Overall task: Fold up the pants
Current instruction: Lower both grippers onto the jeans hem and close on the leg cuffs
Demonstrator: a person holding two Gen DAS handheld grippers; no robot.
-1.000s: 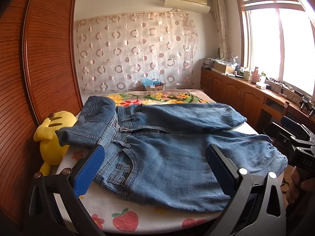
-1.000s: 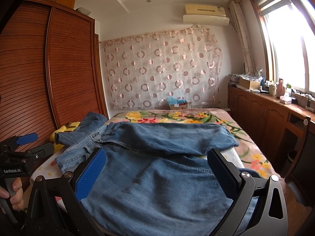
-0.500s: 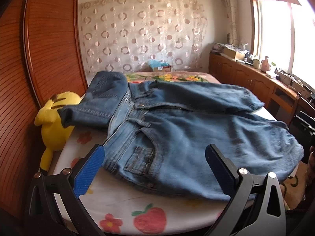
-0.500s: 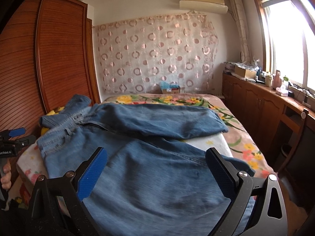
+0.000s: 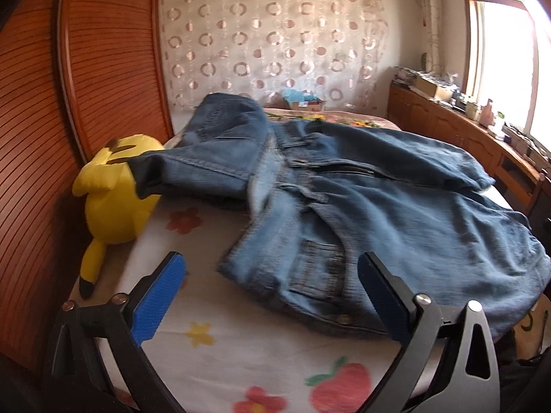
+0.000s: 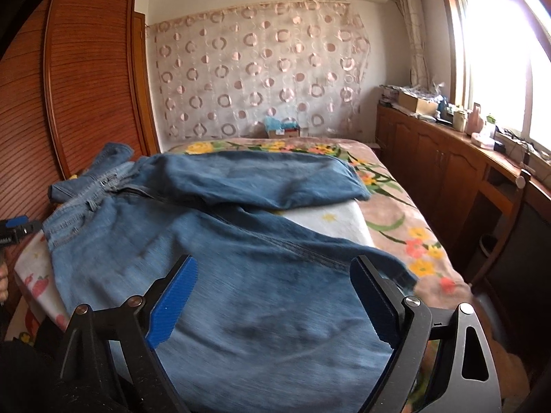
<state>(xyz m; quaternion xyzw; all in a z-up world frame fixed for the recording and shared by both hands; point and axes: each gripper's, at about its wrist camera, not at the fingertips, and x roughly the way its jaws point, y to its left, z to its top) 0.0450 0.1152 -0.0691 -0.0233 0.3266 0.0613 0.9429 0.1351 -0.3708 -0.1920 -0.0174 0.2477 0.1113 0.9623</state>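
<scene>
Blue denim pants (image 5: 378, 213) lie spread across the bed, waistband to the left, one leg folded over at the far side. My left gripper (image 5: 272, 285) hovers open over the near waistband corner and back pocket (image 5: 316, 268), its blue pads (image 5: 158, 296) clear of the cloth. In the right wrist view the pants (image 6: 241, 241) fill the foreground. My right gripper (image 6: 273, 296) stands over the near leg with its jaws wide and closing; denim lies below and between them, not pinched. The left gripper (image 6: 15, 230) shows at that view's left edge.
A yellow plush toy (image 5: 113, 192) leans at the bed's left edge against the wooden wardrobe (image 5: 86, 69). The bed sheet (image 5: 241, 344) has fruit and flower prints. A wooden counter (image 6: 447, 158) with clutter runs under the window on the right. A small box (image 6: 282, 130) sits at the bed's far end.
The left gripper has come down and in toward the waistband corner, so the pants look larger and closer. The right gripper has tilted down over the leg, and its jaws have narrowed slightly.
</scene>
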